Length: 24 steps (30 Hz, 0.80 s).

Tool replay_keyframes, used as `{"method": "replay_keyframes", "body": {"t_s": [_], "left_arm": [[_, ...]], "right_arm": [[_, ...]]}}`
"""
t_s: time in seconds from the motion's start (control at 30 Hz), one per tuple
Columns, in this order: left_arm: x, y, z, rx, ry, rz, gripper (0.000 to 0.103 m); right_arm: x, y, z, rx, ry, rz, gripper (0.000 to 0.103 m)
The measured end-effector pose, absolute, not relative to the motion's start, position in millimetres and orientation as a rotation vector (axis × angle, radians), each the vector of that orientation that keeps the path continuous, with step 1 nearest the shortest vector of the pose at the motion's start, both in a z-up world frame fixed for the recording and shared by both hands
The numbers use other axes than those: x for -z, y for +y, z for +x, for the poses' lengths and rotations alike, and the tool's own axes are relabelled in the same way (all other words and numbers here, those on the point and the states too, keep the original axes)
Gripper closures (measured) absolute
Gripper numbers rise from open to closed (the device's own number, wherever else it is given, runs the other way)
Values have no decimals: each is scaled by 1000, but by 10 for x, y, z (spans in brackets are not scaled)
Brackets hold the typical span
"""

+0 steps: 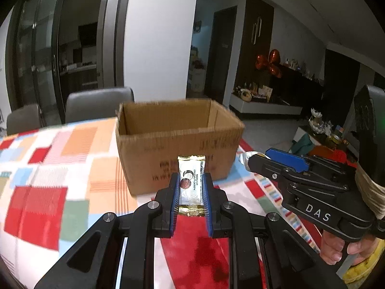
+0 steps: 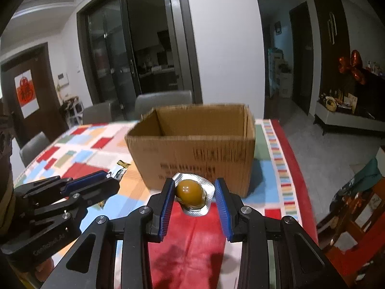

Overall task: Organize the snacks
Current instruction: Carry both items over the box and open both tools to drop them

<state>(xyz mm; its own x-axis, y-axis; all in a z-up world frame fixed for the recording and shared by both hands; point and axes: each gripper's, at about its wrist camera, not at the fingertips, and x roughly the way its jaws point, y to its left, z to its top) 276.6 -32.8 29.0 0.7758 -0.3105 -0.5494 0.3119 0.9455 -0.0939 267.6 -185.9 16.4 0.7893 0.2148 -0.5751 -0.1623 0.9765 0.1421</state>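
My left gripper (image 1: 190, 187) is shut on a white and gold coconut candy packet (image 1: 191, 183) and holds it upright above the table, just in front of an open cardboard box (image 1: 178, 144). My right gripper (image 2: 195, 192) is shut on a foil-backed blister with a brown egg-shaped snack (image 2: 191, 192), also lifted in front of the box (image 2: 192, 149). The box interior that shows looks bare. In the left wrist view the right gripper (image 1: 259, 160) is at the right with foil at its tip. In the right wrist view the left gripper (image 2: 113, 180) is at the left with its packet (image 2: 119, 172).
The box stands on a table with a patchwork cloth (image 1: 48, 180) with a red border (image 2: 291, 168). Grey chairs (image 1: 98, 106) stand behind the table. The table's right edge drops to a grey floor (image 2: 324, 149). A low cabinet with clutter (image 1: 262, 98) is at the far right.
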Motion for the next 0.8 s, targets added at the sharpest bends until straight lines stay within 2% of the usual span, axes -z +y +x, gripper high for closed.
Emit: {"method": "replay_keyframes", "body": {"t_s": [0.37, 0.8], "left_arm": [[-687, -317, 3223, 333, 566, 39, 84], [-655, -377, 3903, 300, 624, 69, 84]], "right_arm": [[-614, -1886, 3006, -173, 558, 58, 68], [-670, -1917, 3646, -149, 580, 20, 68]]}}
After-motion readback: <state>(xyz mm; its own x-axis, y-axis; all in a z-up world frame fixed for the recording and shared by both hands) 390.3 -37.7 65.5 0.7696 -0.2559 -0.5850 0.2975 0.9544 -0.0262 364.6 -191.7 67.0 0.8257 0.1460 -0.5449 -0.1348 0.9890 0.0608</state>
